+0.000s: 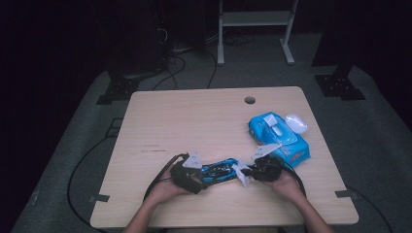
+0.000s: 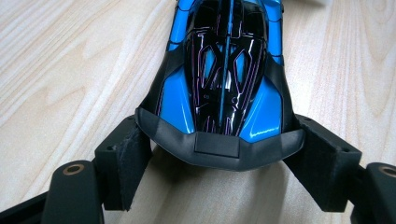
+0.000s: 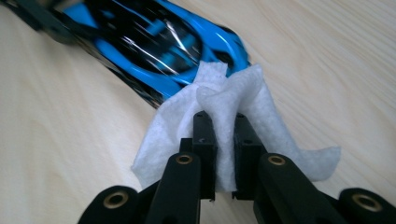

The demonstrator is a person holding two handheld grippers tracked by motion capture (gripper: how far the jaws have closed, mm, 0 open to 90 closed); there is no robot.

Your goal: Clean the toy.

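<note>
Near the front edge of the worktop [image 1: 160,121]: toy car [image 2: 226,70], light, hard, glossy, slippery. Left tool [image 2: 219,158] clamped across its tail, best hold there. Right tool [image 3: 225,140] pinched together on a soft, limp wipe [image 3: 233,100], touching the car's nose.

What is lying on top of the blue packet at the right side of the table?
On the blue wipes packet a white wipe sticks up from the opening, near the right gripper. A white oval object lies at its far edge. The packet's inside is covered.
</note>
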